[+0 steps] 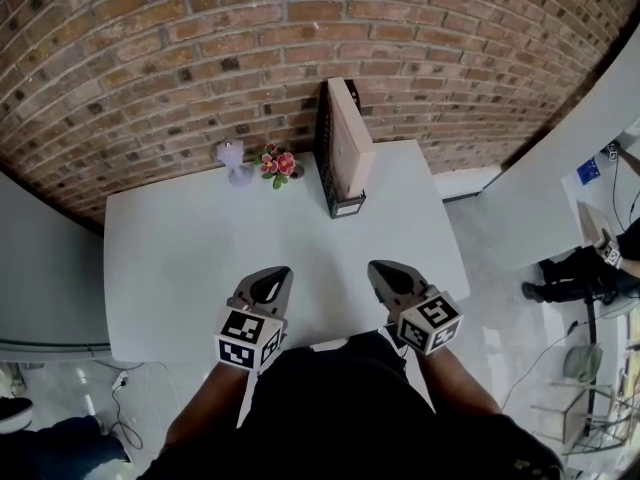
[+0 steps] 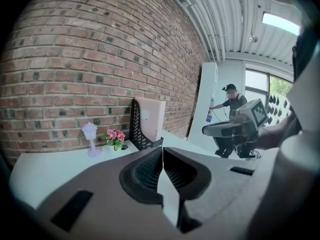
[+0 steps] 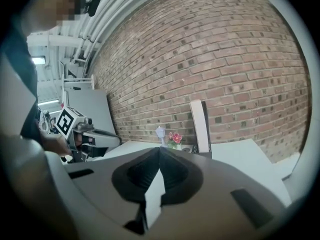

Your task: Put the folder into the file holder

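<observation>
Brick wall backs a white table (image 1: 180, 258). In the head view, the folder (image 1: 352, 138) stands upright inside the black file holder (image 1: 325, 163) at the far edge, well apart from both grippers. In the left gripper view, the left gripper (image 2: 162, 151) has its jaws pressed together, empty. In the right gripper view, the right gripper (image 3: 159, 151) is likewise closed on nothing.

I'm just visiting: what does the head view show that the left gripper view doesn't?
Only the head view: the floor around the table, a cable on it, and the marker cube on the left tongs. Only the left gripper view: the ceiling with a lit strip light, and a bright window. Both: the folder standing in the black file holder, pink flowers, a small white lamp, the brick wall, the left tongs and the right tongs, each shut and empty.
</observation>
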{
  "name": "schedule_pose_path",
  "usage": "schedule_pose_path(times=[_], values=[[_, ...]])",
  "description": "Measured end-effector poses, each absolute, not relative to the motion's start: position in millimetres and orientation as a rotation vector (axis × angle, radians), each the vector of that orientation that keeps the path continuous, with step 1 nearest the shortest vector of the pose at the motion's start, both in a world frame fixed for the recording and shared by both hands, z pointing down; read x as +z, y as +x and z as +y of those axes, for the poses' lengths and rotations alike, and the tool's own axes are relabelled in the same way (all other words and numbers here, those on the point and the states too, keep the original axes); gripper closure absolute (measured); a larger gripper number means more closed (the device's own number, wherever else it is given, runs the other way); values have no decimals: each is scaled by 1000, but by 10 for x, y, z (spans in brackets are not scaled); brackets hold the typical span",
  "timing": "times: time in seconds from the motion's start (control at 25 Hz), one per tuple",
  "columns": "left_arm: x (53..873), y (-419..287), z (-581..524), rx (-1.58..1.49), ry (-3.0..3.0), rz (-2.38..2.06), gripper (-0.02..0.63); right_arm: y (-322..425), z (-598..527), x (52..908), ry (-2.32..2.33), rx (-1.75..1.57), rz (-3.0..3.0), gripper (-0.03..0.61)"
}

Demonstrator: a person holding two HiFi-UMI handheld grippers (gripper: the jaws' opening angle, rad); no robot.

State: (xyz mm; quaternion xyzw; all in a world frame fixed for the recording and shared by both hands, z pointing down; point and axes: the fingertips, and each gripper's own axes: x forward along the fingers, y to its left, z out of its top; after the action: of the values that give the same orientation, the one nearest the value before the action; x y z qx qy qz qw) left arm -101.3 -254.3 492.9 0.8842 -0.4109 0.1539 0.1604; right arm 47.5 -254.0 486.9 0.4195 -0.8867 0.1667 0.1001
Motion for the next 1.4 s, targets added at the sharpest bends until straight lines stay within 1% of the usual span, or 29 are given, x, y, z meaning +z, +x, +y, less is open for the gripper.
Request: schedule_pose_path(times=[0.4,1.4], values=[[4933,-1078,-2546,417,2498,-1194,609,339,-2496,4977,1141,531,-2628,575],[4922,-1134,-2623,410,2496,-1198,609,277,-2584,4981,1154,511,-2630,575]])
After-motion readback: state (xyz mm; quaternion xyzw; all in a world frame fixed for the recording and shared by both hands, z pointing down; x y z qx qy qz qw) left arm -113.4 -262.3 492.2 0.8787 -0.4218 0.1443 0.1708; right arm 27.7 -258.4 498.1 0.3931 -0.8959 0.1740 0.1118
